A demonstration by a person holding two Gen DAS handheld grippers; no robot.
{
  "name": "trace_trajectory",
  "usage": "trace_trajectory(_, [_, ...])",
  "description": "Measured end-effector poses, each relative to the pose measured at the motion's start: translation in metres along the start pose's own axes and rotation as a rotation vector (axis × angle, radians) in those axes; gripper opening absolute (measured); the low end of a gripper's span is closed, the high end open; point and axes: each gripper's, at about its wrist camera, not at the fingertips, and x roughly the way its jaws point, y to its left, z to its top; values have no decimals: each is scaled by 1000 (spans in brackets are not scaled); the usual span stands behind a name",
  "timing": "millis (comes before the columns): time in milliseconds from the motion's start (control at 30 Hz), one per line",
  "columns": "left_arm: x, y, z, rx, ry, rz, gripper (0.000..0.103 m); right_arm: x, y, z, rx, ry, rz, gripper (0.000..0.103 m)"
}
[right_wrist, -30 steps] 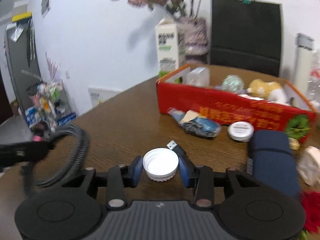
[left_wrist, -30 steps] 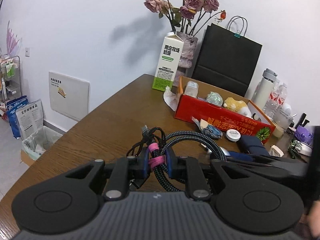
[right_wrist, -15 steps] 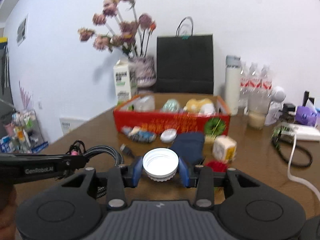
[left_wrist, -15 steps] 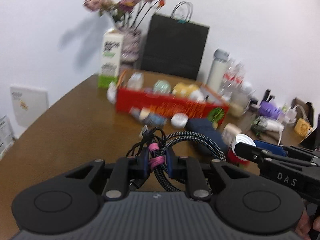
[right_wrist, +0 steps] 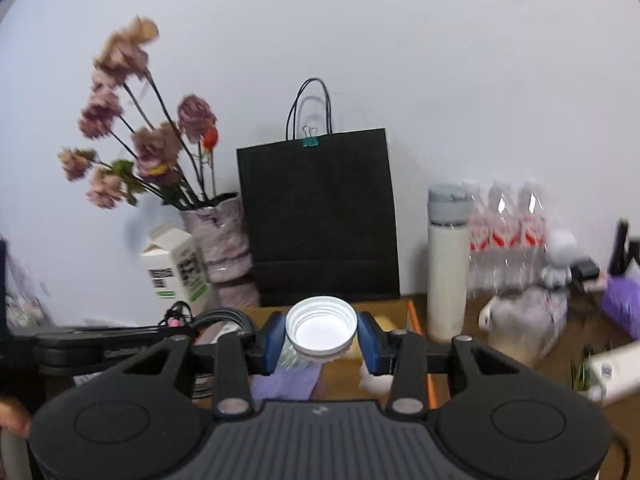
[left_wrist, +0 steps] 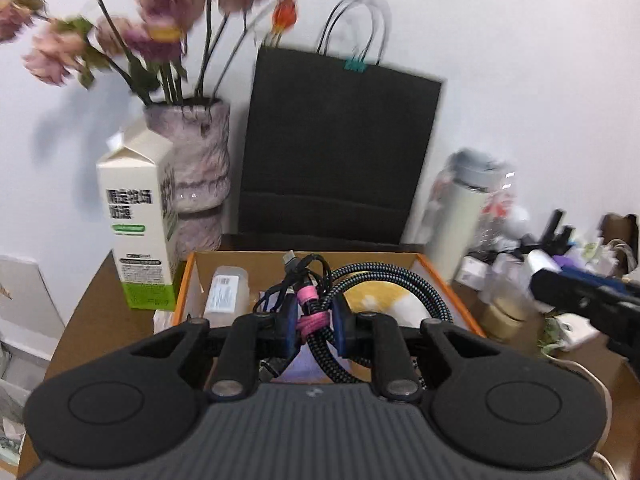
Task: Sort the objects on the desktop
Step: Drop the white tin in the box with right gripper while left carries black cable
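My left gripper (left_wrist: 315, 322) is shut on a coiled cable bundle (left_wrist: 394, 280) tied with a pink band, held above the open cardboard box (left_wrist: 188, 280). The box holds a small clear bottle (left_wrist: 225, 294) and a yellow plush (left_wrist: 380, 298). My right gripper (right_wrist: 321, 338) is shut on a white lid (right_wrist: 321, 330), open side facing the camera, also above the box (right_wrist: 414, 316). The left gripper and its cable (right_wrist: 224, 314) show at the left in the right wrist view. The right gripper (left_wrist: 576, 292) shows at the right in the left wrist view.
Behind the box stand a milk carton (left_wrist: 138, 224), a vase of flowers (left_wrist: 200, 176), a black paper bag (left_wrist: 336, 160) and a white thermos (right_wrist: 446, 264). Water bottles (right_wrist: 506, 236) and desk clutter (left_wrist: 560, 248) lie to the right.
Both grippers have moved forward across the table, from above the loose objects in front of the box to above the box, still holding the cable and the lid.
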Motion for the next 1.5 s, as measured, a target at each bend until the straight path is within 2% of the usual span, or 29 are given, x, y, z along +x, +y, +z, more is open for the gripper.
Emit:
trace_trajectory(167, [85, 2, 12, 39, 146, 64, 19, 89, -6, 25, 13, 146, 29, 38])
trace_trajectory(233, [115, 3, 8, 47, 198, 104, 19, 123, -8, 23, 13, 206, 0, 38])
trace_trajectory(300, [134, 2, 5, 64, 212, 105, 18, 148, -9, 16, 9, 248, -23, 38])
trace_trajectory(367, [147, 1, 4, 60, 203, 122, 18, 164, -12, 7, 16, 274, -15, 38])
trace_trajectory(467, [163, 3, 7, 49, 176, 93, 18, 173, -14, -4, 28, 273, -8, 38])
trace_trajectory(600, [185, 9, 9, 38, 176, 150, 19, 185, -15, -12, 25, 296, -3, 38])
trace_trajectory(667, [193, 12, 7, 45, 217, 199, 20, 194, -14, -17, 22, 327, 13, 38])
trace_trajectory(700, [195, 17, 7, 34, 245, 224, 24, 199, -15, -19, 27, 342, 22, 38])
trace_trajectory(733, [195, 22, 8, 12, 260, 228, 28, 206, -16, -21, 30, 361, 32, 38])
trace_trajectory(767, [194, 29, 10, -21, 265, 226, 44, 214, -18, -23, 38, 383, 40, 38])
trace_trajectory(800, [190, 35, 11, -55, 268, 196, 53, 222, -19, -25, 50, 402, 46, 38])
trace_trajectory(933, [177, 44, 14, -100, 266, 125, 62, 253, -23, -28, 113, 478, 100, 39])
trace_trajectory(1000, [169, 45, 16, -110, 260, 124, 66, 262, -23, -32, 135, 496, 57, 51])
trace_trajectory(1067, [160, 44, 20, -96, 252, 111, 68, 262, -22, -35, 136, 507, -1, 54])
trace_trajectory(1167, [147, 40, 27, -85, 249, 111, 77, 251, -23, -33, 144, 498, 7, 54])
trace_trajectory(1333, [119, 27, 32, -53, 225, 87, 90, 221, -21, -14, 98, 471, -52, 69])
trace_trajectory(1400, [105, 24, 33, -35, 211, 96, 95, 207, -21, -7, 72, 464, -79, 77])
trace_trajectory(1500, [77, 22, 33, -36, 198, 125, 98, 182, -19, 1, 22, 441, -120, 82])
